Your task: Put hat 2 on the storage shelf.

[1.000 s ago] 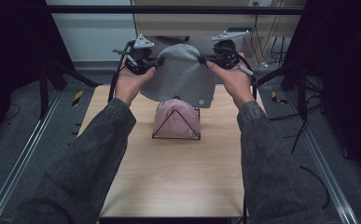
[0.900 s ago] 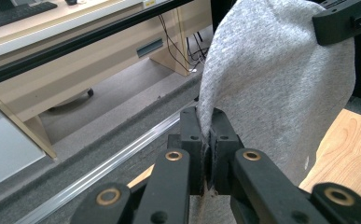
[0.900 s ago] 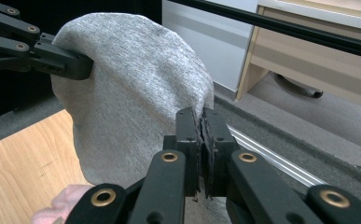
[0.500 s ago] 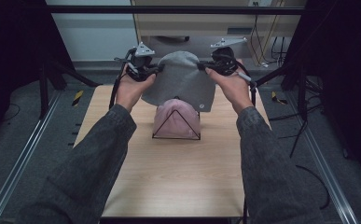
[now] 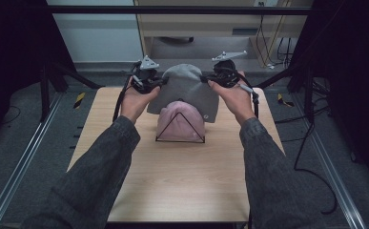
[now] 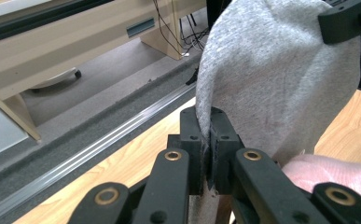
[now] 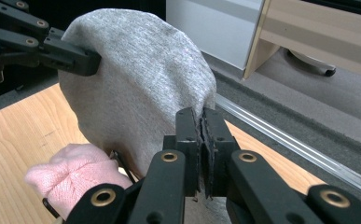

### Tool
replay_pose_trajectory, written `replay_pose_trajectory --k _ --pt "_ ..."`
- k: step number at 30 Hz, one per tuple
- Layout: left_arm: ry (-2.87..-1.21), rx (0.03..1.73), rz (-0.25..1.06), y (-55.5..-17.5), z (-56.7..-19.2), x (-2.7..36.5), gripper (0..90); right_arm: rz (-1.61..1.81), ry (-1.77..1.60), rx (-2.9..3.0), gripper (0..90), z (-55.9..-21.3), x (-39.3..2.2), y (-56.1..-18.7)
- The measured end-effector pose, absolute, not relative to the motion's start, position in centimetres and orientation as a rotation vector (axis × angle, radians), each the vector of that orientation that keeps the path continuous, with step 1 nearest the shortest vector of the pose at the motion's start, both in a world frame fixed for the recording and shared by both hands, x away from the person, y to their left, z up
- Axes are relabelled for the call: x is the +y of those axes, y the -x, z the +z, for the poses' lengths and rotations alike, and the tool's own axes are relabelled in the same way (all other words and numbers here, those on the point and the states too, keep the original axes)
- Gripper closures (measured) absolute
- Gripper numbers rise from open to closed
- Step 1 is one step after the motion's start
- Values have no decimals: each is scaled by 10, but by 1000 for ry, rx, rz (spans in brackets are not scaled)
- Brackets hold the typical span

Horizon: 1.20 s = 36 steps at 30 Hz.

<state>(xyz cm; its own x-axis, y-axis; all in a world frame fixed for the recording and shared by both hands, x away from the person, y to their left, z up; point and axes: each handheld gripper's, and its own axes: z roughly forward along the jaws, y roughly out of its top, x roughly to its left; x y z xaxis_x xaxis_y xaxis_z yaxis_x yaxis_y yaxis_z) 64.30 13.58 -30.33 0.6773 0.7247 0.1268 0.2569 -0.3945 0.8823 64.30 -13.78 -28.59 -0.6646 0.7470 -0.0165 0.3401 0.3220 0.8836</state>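
Holding grey beanie [image 5: 188,93] stretched above pink hat [image 5: 180,125] on wire stand [image 5: 179,139]; left gripper [image 5: 159,84], right gripper [image 5: 205,79] both clamped on its edges.

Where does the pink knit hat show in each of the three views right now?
High view: the pink hat sits mid-table on a black wire stand, in front of the grey hat.
Left gripper view: lower right corner.
Right gripper view: lower left.
Shared landmark: the grey hat held up between both grippers.
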Motion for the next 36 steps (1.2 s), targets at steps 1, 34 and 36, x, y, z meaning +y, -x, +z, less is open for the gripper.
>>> replay_pose_trajectory --k 1,34,36 --pt "-1963 762 631 -642 -306 136 859 1294 -969 2170 869 -287 -138 -642" --pt "-2020 860 563 -630 -371 150 863 1209 -1004 2275 866 -345 -115 -635" --pt "-2029 862 559 -628 -375 150 862 1202 -1006 2283 865 -349 -113 -634"
